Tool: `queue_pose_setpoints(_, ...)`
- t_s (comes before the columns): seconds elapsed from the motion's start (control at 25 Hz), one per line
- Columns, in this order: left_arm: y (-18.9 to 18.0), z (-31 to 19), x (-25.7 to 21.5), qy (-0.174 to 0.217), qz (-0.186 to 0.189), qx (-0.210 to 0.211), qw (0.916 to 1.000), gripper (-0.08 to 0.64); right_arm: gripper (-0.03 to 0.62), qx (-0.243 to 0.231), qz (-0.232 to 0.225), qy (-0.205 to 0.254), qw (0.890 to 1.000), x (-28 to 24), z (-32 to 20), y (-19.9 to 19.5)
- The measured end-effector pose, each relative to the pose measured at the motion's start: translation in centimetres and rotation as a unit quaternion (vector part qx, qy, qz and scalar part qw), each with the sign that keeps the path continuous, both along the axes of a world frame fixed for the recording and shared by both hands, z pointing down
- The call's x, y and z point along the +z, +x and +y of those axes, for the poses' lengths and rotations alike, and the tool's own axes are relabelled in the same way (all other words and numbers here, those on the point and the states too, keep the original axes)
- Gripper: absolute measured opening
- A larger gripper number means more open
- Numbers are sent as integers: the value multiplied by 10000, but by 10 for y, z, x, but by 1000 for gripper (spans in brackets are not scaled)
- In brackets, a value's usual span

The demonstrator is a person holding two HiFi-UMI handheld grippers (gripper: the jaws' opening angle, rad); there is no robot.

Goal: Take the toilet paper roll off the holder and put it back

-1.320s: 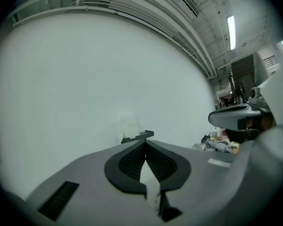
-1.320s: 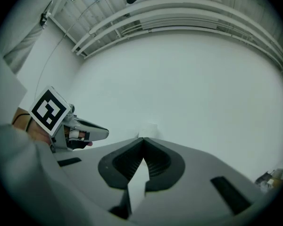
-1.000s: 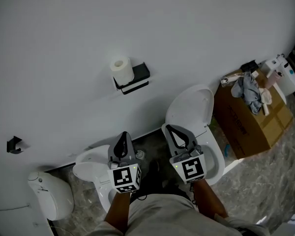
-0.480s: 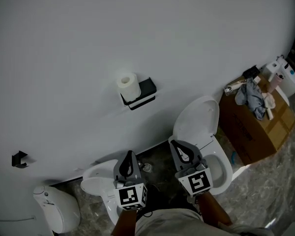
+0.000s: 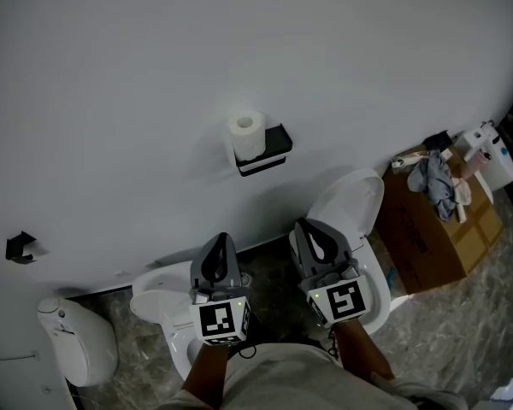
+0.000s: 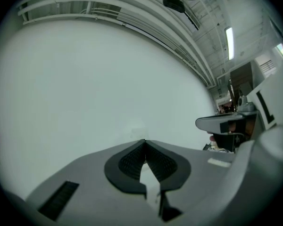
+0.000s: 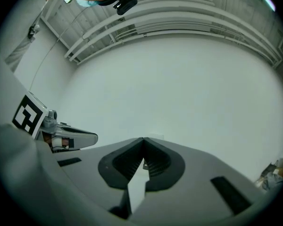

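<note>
Risen: left tool (image 5: 223, 237), right tool (image 5: 300, 223); toilet paper roll (image 5: 248, 136) upright.

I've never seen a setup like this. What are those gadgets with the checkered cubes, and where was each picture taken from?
No robot here: a person holds tongs in each hand, the left tongs and right tongs. The cubes are part of them. One picture comes from a camera on the person's head, looking down; the other two ride on the tongs. Both tongs are shut and empty. On the wall, a toilet paper roll sits on its black holder. A toilet and a cardboard box stand below.
</note>
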State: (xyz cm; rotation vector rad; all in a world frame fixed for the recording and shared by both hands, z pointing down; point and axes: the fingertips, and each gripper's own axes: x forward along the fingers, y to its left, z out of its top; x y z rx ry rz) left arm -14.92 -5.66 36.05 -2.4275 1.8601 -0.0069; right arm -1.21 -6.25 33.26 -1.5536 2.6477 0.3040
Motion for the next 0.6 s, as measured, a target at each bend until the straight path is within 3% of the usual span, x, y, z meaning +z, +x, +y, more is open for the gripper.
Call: queue_pose_setpoints(0.6,-6,-1,12,-146,-27,28,9999,11,5,-38,-117,-173,9998,13,-3,-7)
